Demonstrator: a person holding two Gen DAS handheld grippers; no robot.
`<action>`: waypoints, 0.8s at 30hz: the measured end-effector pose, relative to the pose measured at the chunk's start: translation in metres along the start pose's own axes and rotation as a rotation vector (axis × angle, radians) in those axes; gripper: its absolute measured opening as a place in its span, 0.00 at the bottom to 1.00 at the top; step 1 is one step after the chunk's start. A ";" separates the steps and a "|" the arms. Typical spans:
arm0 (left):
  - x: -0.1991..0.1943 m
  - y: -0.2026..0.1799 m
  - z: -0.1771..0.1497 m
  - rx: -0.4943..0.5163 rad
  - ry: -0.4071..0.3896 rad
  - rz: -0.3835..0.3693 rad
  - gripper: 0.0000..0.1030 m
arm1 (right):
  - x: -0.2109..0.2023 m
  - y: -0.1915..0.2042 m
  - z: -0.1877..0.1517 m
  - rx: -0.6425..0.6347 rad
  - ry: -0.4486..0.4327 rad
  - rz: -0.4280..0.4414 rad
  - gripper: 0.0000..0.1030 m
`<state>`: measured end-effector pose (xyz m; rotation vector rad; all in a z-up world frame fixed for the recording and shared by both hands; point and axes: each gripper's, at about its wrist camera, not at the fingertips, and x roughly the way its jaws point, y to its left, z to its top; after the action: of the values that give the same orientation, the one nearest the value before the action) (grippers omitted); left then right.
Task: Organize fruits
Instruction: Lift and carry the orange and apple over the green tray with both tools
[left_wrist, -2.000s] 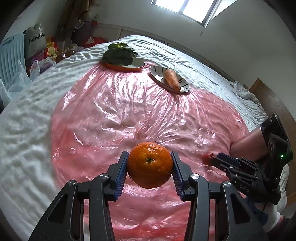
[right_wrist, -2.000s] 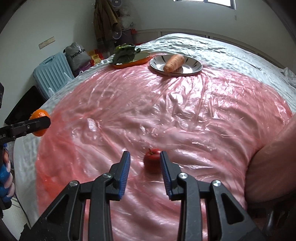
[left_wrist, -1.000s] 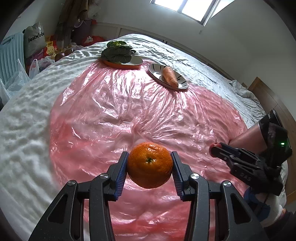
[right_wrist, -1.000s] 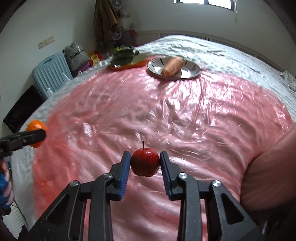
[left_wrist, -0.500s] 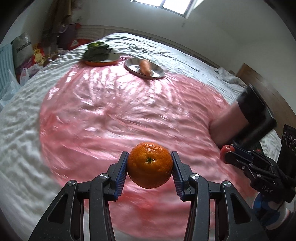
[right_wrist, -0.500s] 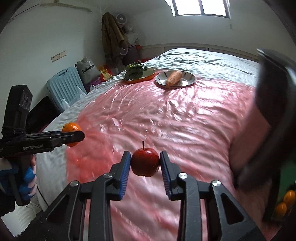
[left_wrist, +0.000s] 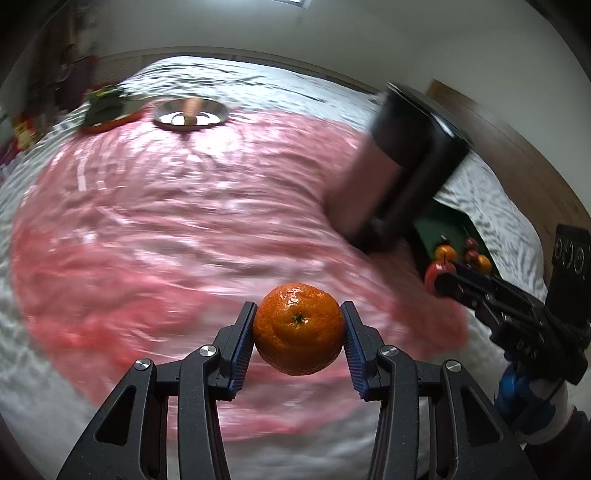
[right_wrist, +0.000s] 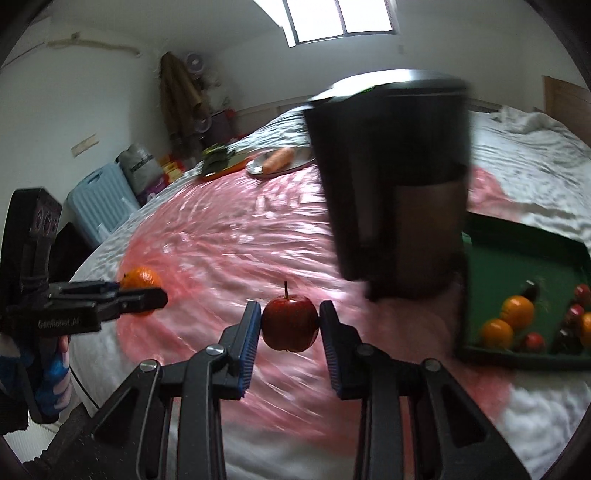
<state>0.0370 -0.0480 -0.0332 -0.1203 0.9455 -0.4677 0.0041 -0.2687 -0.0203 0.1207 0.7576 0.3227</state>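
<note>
A: Item one, the bed — white quilt, with a pink plastic sheet spread over most of it. Both views are smeared, so edges are soft.

B: Item two?

A: A tall black bin, standing on the bed between the sheet and a green tray. The tray already holds several oranges and small red fruits.

B: Plates?

A: Two at the far end: a steel plate with a carrot, and beside it an orange plate of leafy greens. Well apart from the fruit.

B: Tools and their loads.

A: Left gripper — clamped on an orange, carried clear above the sheet. Right gripper — clamped on a red apple, stem up, also off the bed.

B: Step in hand?

A: Carrying both fruits to the tray, I judge. Done well: pass the bin on the near side, keep the squeeze steady, lower each fruit onto bare green floor away from those already there, release only once it rests, so it doesn't roll.

B: What differs between views?

A: The right view shows the tray's full floor and open space; the left shows only a sliver behind the bin. The left shows the right gripper's tip nearing the tray.
</note>
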 end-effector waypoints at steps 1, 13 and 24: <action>0.004 -0.012 0.000 0.017 0.009 -0.013 0.39 | -0.005 -0.007 -0.001 0.010 -0.006 -0.009 0.84; 0.056 -0.137 0.013 0.188 0.086 -0.132 0.39 | -0.062 -0.113 -0.028 0.160 -0.074 -0.139 0.84; 0.126 -0.212 0.046 0.289 0.117 -0.156 0.39 | -0.065 -0.191 -0.032 0.242 -0.103 -0.208 0.84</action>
<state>0.0654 -0.2974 -0.0377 0.0971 0.9765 -0.7564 -0.0159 -0.4705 -0.0434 0.2827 0.6978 0.0260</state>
